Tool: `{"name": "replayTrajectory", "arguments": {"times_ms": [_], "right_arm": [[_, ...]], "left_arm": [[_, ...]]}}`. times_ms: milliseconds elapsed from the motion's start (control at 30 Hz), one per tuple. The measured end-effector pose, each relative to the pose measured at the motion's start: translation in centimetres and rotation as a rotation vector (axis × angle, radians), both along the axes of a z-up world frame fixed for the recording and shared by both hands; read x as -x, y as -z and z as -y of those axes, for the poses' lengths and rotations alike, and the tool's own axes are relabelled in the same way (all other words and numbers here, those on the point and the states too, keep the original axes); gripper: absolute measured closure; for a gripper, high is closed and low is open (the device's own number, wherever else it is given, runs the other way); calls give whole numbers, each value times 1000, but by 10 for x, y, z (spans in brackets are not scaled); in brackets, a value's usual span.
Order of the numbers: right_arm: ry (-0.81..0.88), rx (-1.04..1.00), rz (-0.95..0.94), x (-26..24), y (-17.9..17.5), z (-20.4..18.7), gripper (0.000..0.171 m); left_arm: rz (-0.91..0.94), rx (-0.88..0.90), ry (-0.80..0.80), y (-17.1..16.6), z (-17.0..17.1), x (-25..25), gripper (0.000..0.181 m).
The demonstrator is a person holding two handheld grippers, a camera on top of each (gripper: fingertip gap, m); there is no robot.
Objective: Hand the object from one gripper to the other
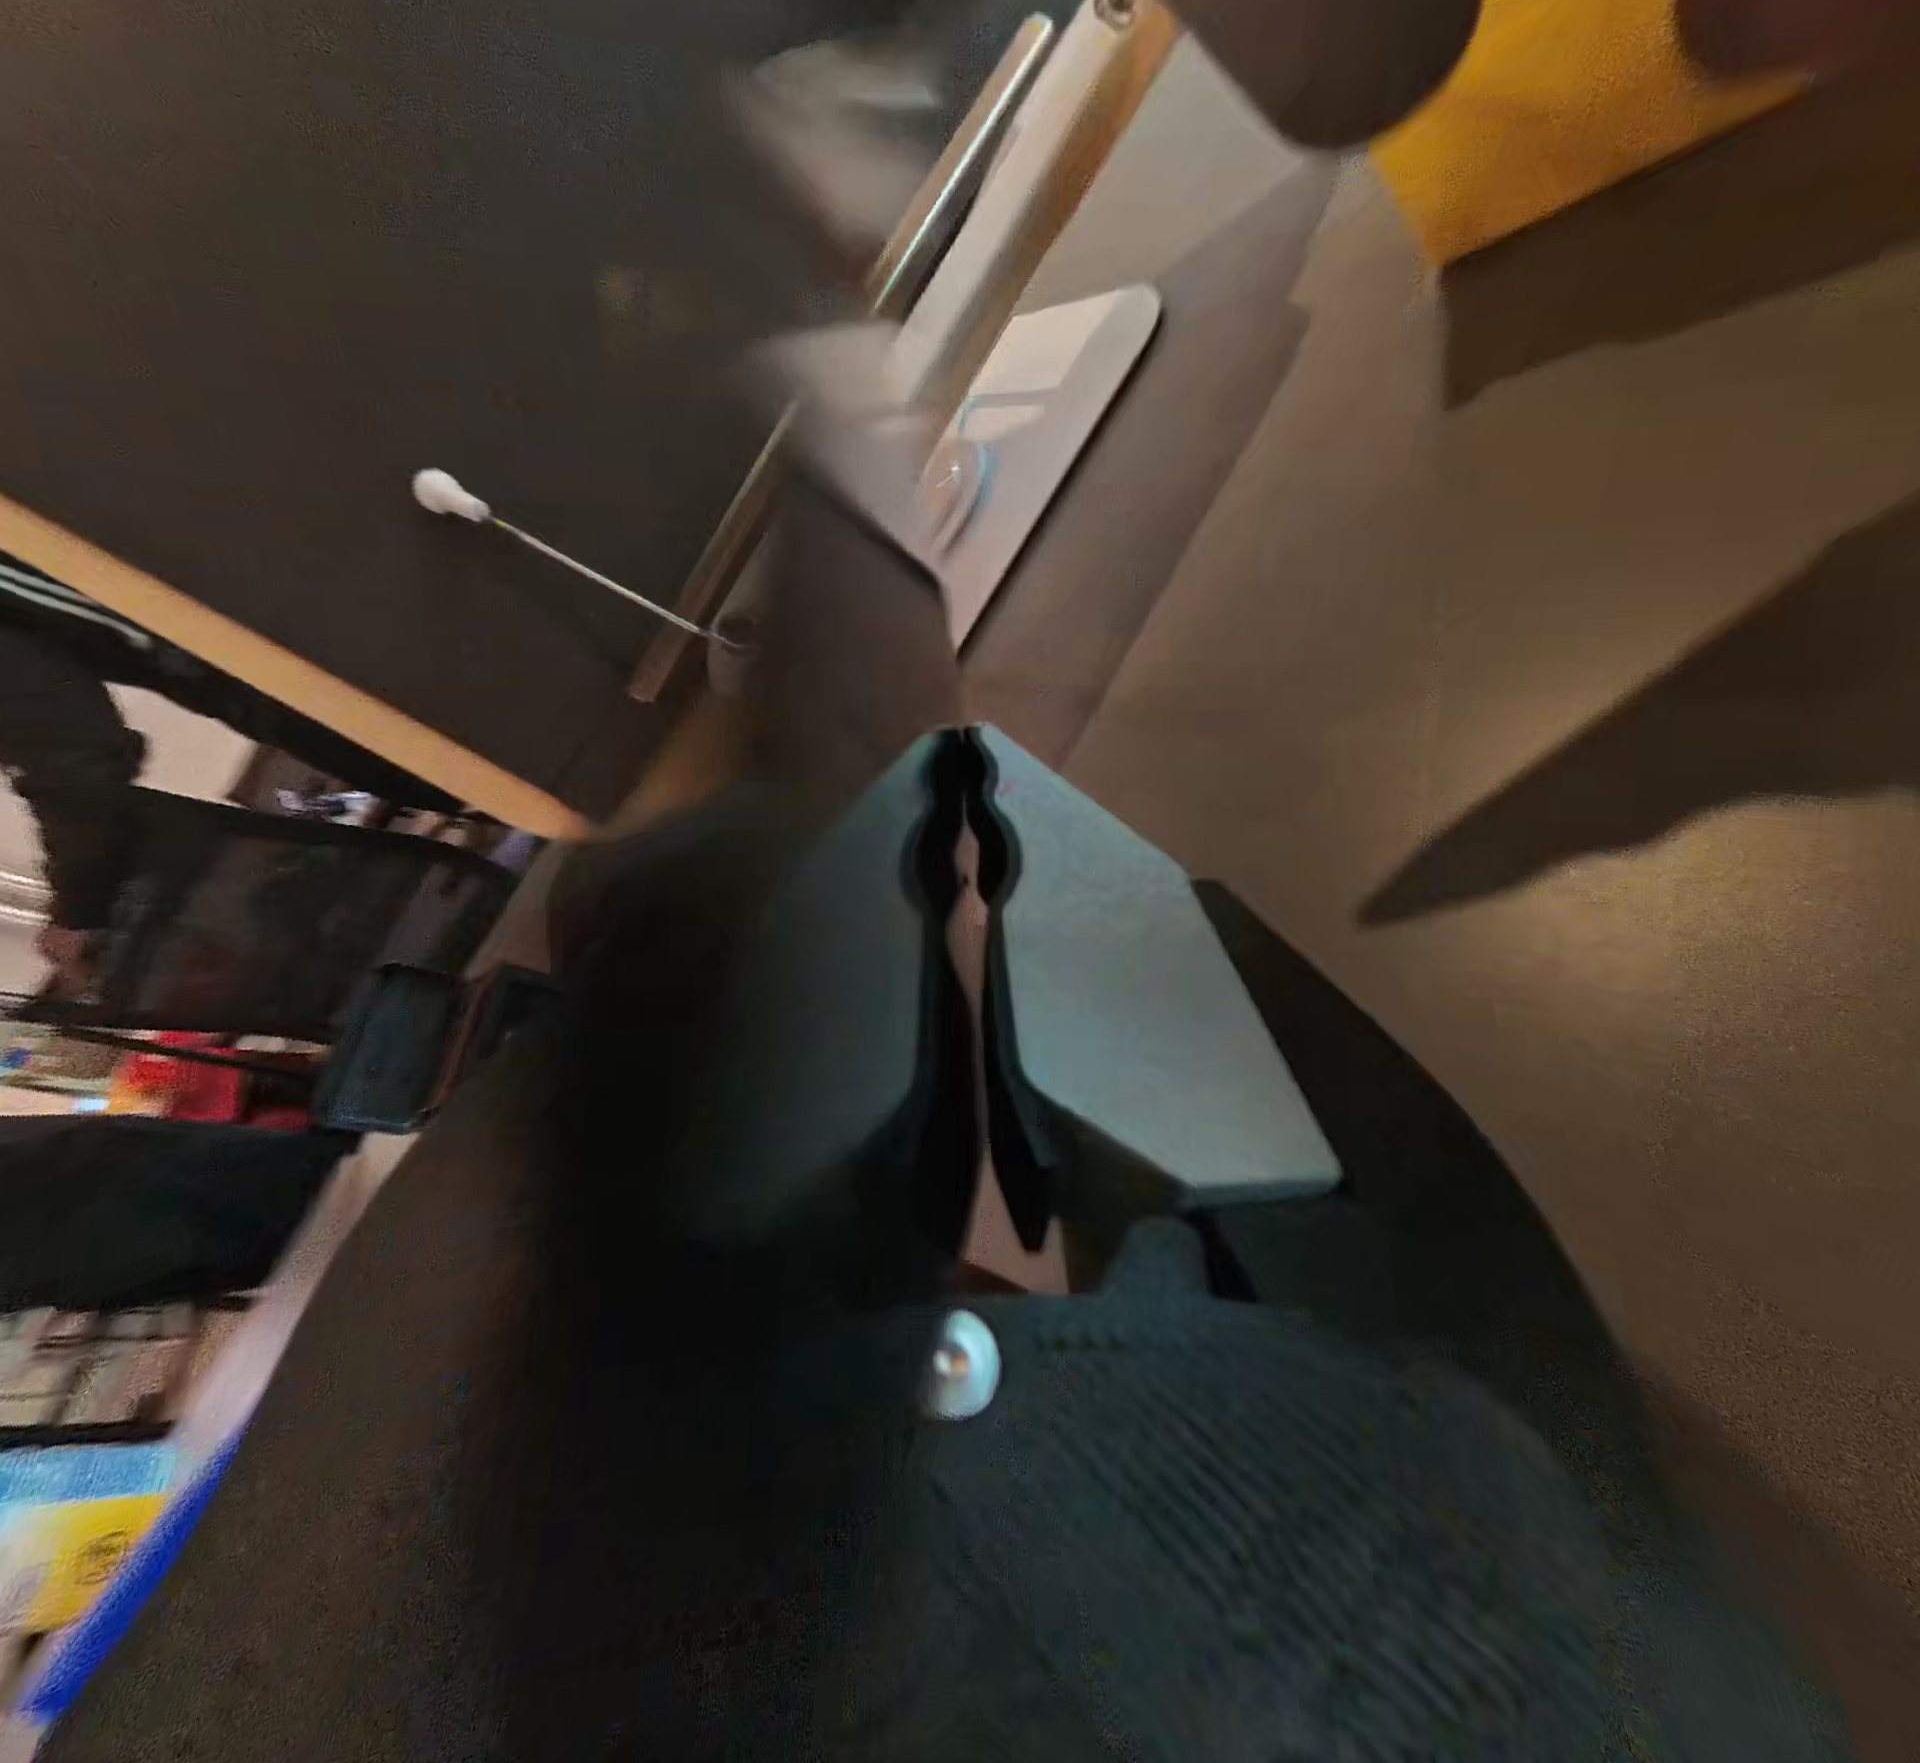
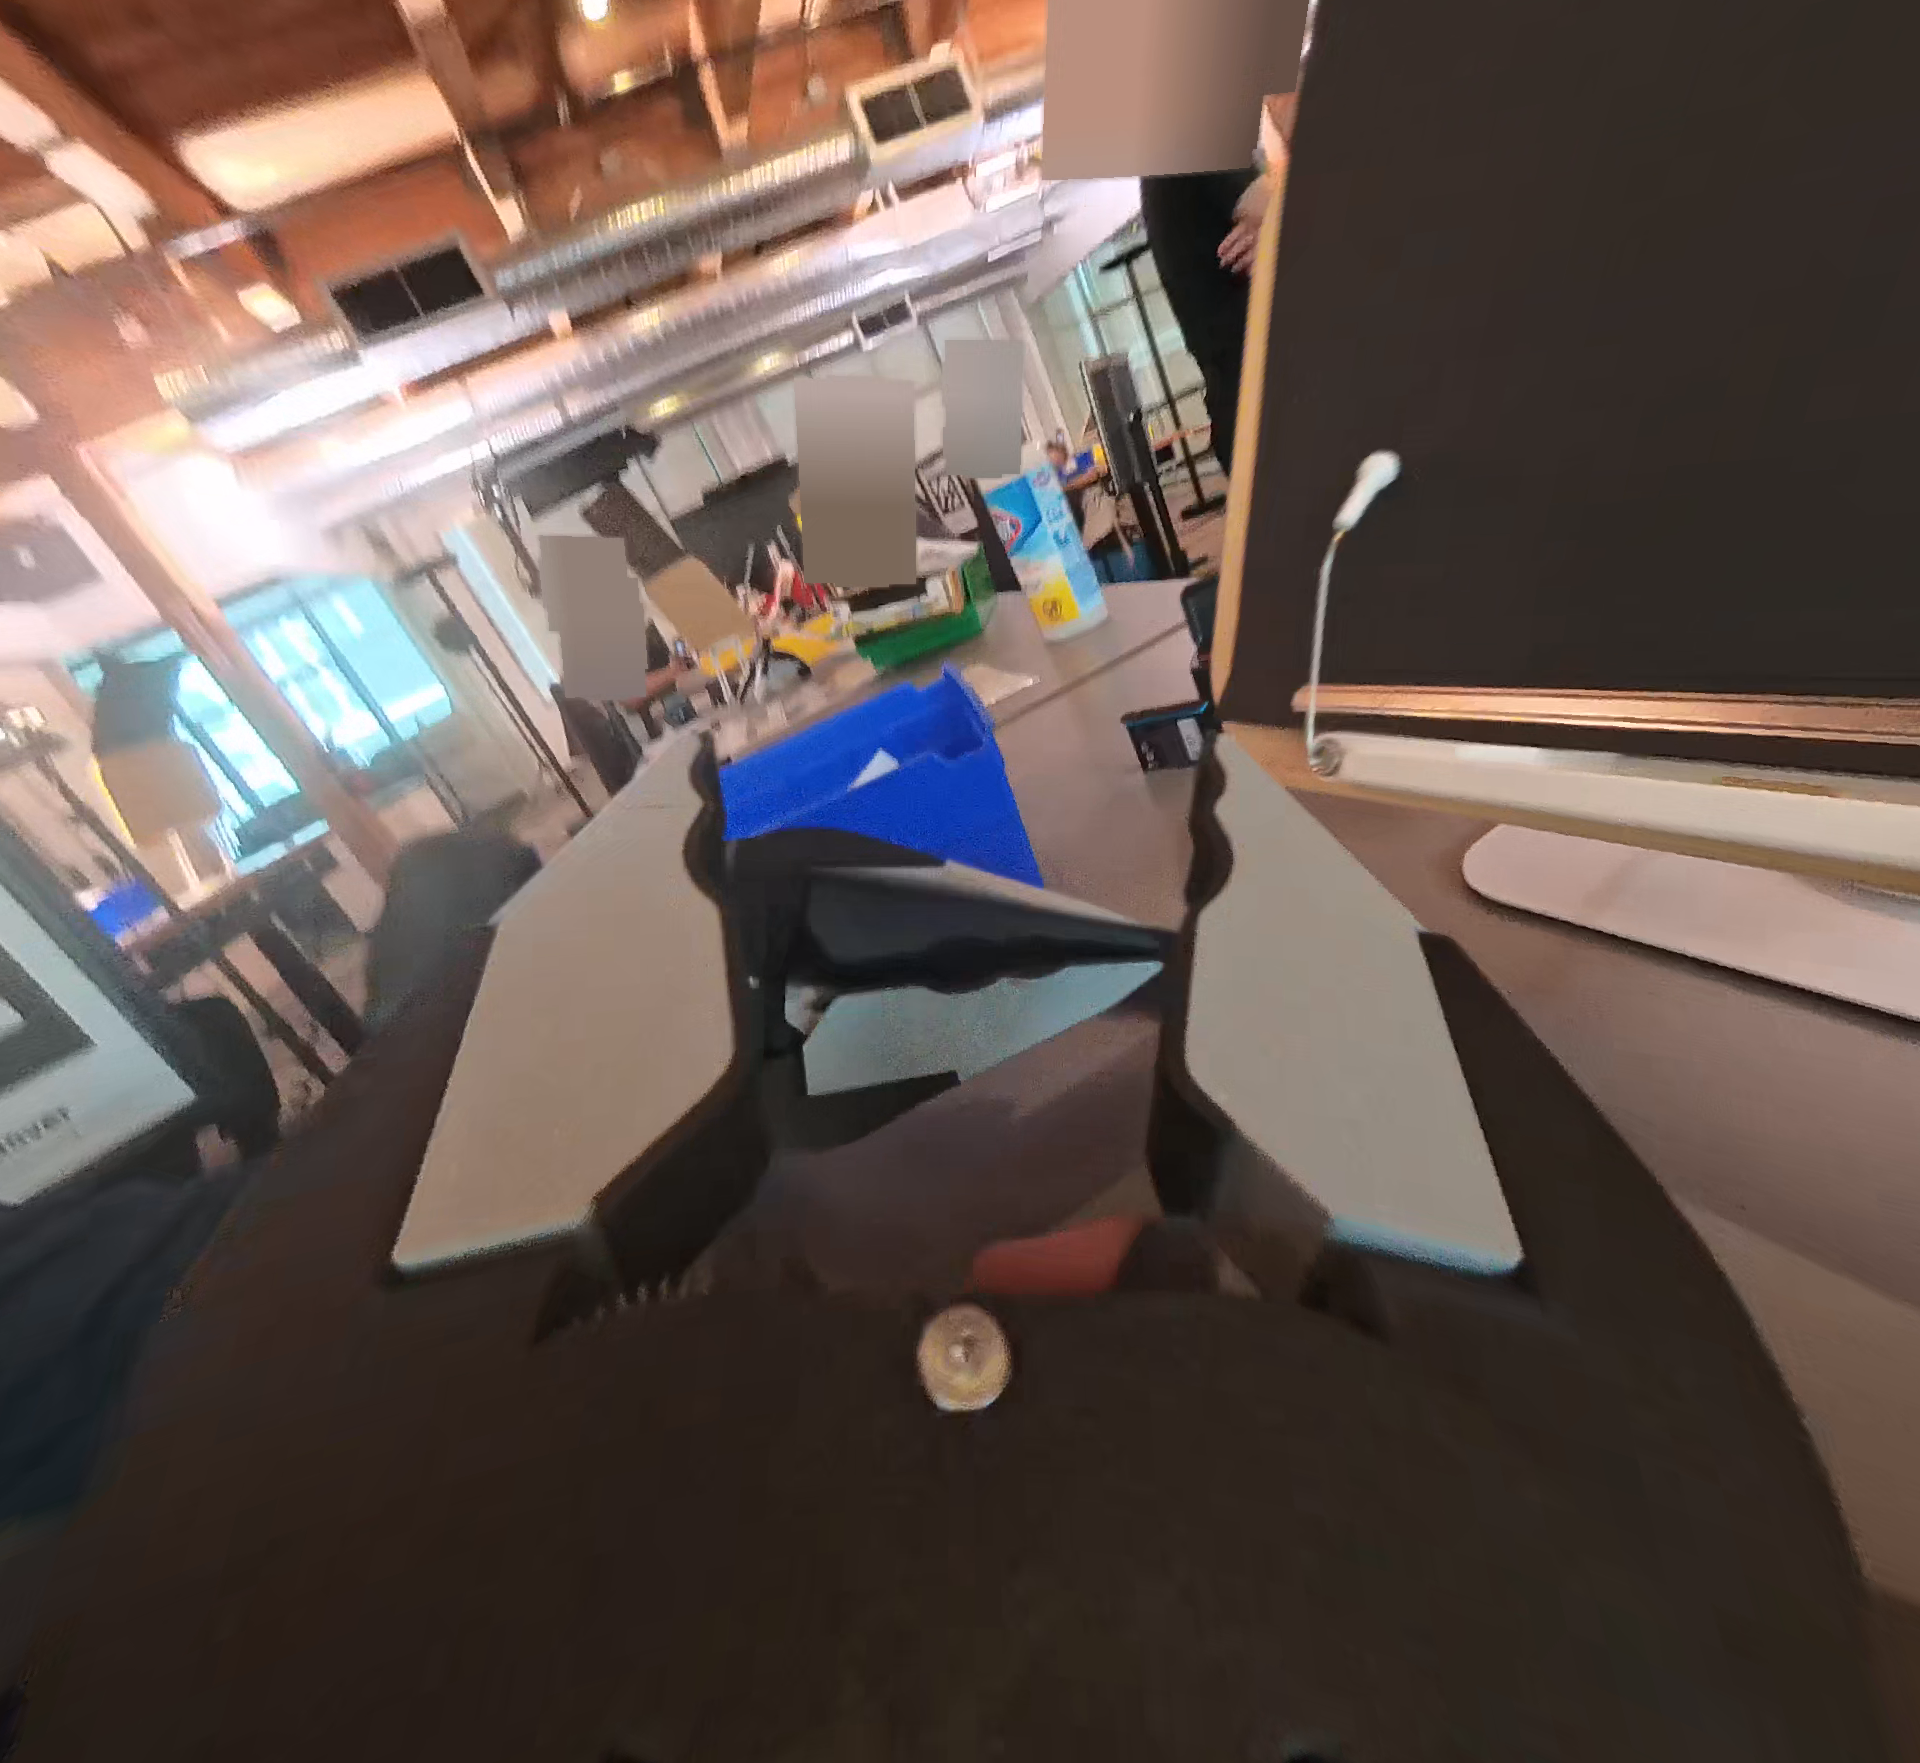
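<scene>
In the left wrist view my left gripper is shut, its two black fingers pressed together, and I see nothing between them. In the right wrist view my right gripper is open wide and empty. The left gripper shows there too. It lies crosswise between the right gripper's fingers with its shut tip close to the right-hand finger. No held object shows in either view.
A white stand with a thin wire ending in a white swab-like tip sits before a black board. A blue bin and a white canister stand farther off on the grey table. A person stands behind the board.
</scene>
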State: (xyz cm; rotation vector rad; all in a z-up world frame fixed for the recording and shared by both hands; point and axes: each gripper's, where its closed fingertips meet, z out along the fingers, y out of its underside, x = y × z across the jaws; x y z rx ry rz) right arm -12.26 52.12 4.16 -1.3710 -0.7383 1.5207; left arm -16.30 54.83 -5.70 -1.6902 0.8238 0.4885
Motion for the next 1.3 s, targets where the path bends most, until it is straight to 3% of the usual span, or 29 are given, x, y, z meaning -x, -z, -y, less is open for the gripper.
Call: {"name": "replayTrajectory", "arguments": {"times_ms": [33,233,300,333,367,400,667,900,1000,1067,1300], "right_arm": [[8,20,-10,-4,0,-5,87],[31,43,92,5,18,-7,84],[63,66,138,5,28,-14,106],[89,85,176,3,36,-19,125],[75,99,197,3,41,-20,159],[29,107,194,3,43,-15,171],[-20,183,131,-5,36,-19,168],[-174,222,266,0,54,-2,116],[-294,234,371,10,74,21,120],[-336,215,437,13,86,30,149],[-389,203,368,9,70,36,159]], "left_arm": [[-47,-16,-8,0,-1,1,181],[-216,-65,-25,1,0,-14,181],[-260,-83,-33,0,0,-14,181],[-299,-103,-36,-2,1,-14,181],[-335,-114,-38,-2,2,-15,181],[-350,-116,-31,-2,2,-18,181],[-524,-236,25,-9,2,-22,181],[-654,-339,39,-13,-4,-8,181],[-668,-376,47,-17,-3,-12,181],[-676,-414,55,-22,0,-15,181],[-640,-456,35,-35,4,-17,177]]}}
